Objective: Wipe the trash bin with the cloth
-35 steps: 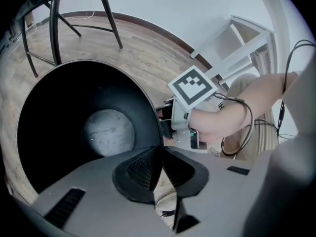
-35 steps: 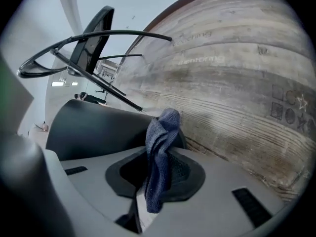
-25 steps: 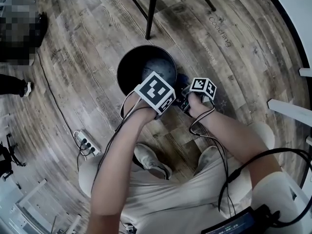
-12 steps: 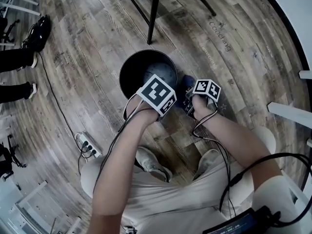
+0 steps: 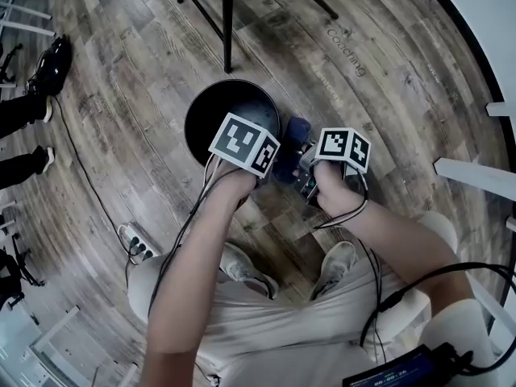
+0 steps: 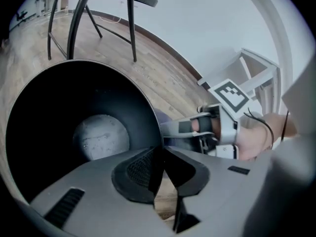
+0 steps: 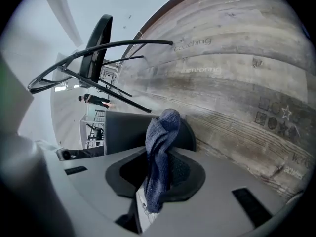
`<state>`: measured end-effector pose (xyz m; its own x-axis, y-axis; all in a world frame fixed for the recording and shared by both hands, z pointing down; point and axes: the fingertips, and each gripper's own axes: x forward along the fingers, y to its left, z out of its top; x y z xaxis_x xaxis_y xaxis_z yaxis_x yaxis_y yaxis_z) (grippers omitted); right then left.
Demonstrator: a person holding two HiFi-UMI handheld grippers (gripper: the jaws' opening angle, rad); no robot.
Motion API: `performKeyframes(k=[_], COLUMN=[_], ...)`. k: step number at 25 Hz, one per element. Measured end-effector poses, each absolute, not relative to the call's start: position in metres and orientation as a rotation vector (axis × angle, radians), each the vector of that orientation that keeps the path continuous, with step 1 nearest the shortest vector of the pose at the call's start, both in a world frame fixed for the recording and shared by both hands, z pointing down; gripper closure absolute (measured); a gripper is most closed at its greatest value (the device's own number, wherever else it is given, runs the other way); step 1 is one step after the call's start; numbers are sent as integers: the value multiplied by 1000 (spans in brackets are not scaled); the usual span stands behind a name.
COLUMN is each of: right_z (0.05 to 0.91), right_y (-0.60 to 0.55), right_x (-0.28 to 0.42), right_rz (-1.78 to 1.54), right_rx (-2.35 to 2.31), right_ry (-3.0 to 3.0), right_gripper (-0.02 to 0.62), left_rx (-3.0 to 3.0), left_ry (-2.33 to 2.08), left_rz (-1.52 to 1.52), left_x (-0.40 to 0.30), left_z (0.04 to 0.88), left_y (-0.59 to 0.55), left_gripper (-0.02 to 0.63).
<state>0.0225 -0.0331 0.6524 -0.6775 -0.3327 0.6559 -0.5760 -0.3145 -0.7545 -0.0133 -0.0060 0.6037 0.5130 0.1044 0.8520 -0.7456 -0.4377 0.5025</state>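
Observation:
A round black trash bin [image 5: 218, 115] stands open on the wooden floor, its pale bottom [image 6: 101, 137] bare. My left gripper [image 6: 160, 164] is shut on the bin's near right rim, with the wall running down between its pads. Just right of the bin, my right gripper [image 7: 158, 181] is shut on a dark blue cloth [image 7: 160, 147]. The cloth [image 5: 292, 135] stands bunched above the jaws, level with the bin's rim and close to its outer wall [image 7: 126, 127]. In the left gripper view the right gripper's fingers [image 6: 185, 128] reach toward the bin's outside.
Black chair legs [image 5: 227, 22] stand just beyond the bin. A power strip [image 5: 135, 240] and its cable lie on the floor at the left, and someone's dark shoes [image 5: 48, 63] farther left. White furniture [image 5: 476, 176] is at the right. My own shoes [image 5: 242, 268] are below the grippers.
The right gripper has risen with the cloth, which now shows higher beside the bin's rim. The left gripper has stayed on the rim and shifted a little sideways.

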Motion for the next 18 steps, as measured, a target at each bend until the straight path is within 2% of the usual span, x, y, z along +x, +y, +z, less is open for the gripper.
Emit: performKeyframes(k=[9, 13, 18], right_z=[607, 601, 612], right_y=[-34, -34, -37], right_x=[21, 13, 9], right_rz=[2068, 2071, 2066], right_rx=[1181, 1158, 1179], right_ry=[-1828, -1850, -1826], right_gripper=[532, 532, 532], left_rx=[1823, 1872, 1817], left_ry=[-556, -466, -352], left_rz=[1027, 1154, 1419], left_x=[-5, -10, -32], left_z=[585, 569, 590], left_y=[-15, -6, 20], left_gripper=[543, 531, 531])
